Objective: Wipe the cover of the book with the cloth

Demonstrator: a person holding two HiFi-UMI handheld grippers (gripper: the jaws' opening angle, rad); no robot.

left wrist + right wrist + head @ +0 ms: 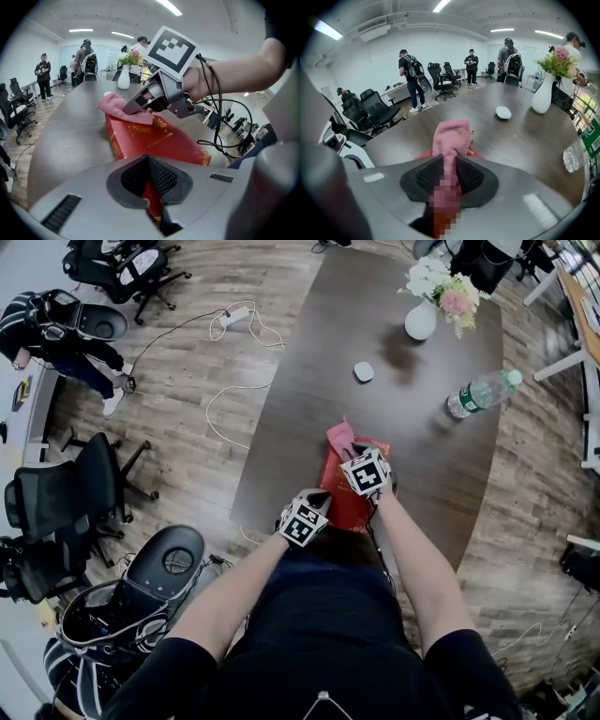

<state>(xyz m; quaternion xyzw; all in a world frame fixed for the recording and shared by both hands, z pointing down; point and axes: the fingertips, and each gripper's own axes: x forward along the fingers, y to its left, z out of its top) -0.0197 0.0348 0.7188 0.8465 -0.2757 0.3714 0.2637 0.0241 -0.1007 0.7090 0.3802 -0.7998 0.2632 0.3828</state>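
Jaws on the left gripper point(151, 197) are closed on the near edge of the red book point(157, 140), with red cover showing between the black pads. Right gripper point(446, 180) jaws are pinched on the pink cloth point(453, 135); the cloth runs out of the jaws in a bunched strip and its free end fans out ahead of them. Book lies flat on the dark wood counter point(309, 399), close to the person's edge, gold print on its cover. From the left gripper view the right gripper comes down at a slant onto the book's far end, cloth pressed under its tip against the cover and draping past the far corner toward the counter. Head view: both forearms reach forward, marker cubes up, the two grippers near each other over the book, left at the near side and right at the far side. Farther out on the counter is a small white rounded object point(364, 372), a white vase of flowers point(421, 320) beyond it, and a plastic bottle point(481, 393) off to the right, all well apart from the book. White cables point(234, 381) trail on the wood floor left of the counter, and black office chairs point(66, 502) stand at the left. Several people stand in the background of both gripper views, too far off for detail.
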